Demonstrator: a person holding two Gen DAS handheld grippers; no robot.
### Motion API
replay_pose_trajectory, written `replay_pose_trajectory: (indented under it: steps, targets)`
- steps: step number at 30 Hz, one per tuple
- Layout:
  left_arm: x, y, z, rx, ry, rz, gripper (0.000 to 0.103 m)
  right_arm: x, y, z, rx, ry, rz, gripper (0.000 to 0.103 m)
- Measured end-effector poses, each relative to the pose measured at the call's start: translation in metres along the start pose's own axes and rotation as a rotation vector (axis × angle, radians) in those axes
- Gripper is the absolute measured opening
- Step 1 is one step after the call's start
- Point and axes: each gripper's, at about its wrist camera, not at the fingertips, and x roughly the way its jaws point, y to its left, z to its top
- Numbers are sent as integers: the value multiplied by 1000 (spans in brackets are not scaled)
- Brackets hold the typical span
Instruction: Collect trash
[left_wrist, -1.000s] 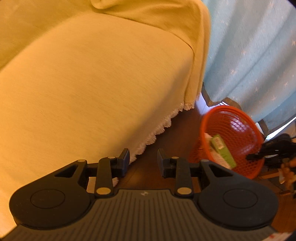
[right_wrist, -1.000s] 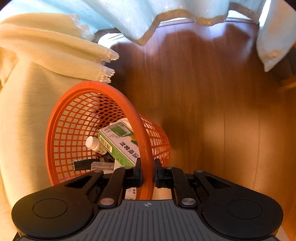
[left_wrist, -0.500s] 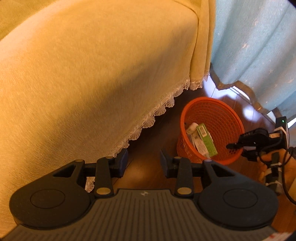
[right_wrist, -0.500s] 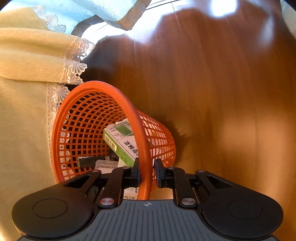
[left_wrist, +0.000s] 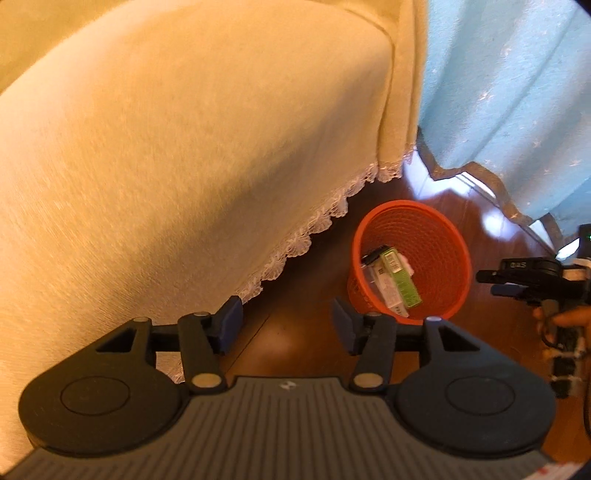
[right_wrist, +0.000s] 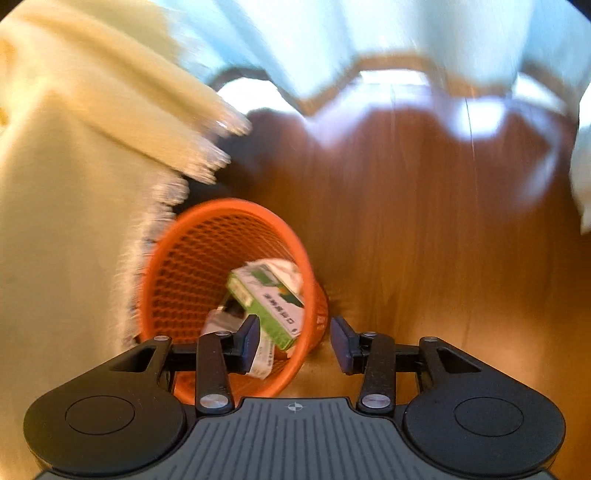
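Both hand-held grippers, left (left_wrist: 286, 325) and right (right_wrist: 293, 339), spread empty; the tilted orange mesh plastic basket (right_wrist: 184, 266) could tip, spilling its green carton (right_wrist: 273, 306).

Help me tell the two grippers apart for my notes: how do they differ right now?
The left gripper hangs beside the yellow cover, away from the orange basket; the right gripper sits just over the basket's rim. Left frames bare floor; right frames the rim. Both are open and empty.

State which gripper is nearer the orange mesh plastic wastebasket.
Right. The right gripper hangs open at the orange mesh plastic wastebasket rim; the left gripper, also open, sits farther back.
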Motion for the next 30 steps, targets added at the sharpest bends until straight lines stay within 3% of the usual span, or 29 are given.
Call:
replay_pose_trajectory:
  steps: [3,5,9,15,30]
  targets:
    - [-24,-6,6,14,-2,-30,53,-53,23,-9,-86,-29,14,40]
    - [-43,-10,11,27,-6,-49,62,-90,40,-19,-124,-44,22,40]
    - [-88,-22,17,67,-27,-40,65,-150,78,-40,-144,-49,23,41]
    - [-154,-25,22,93,-4,-105,74,-233,130,-76,-225,-43,9,41]
    - [-360,7,-41,194,-67,-128,90,-442,219,-180,-201,-106,-41,41]
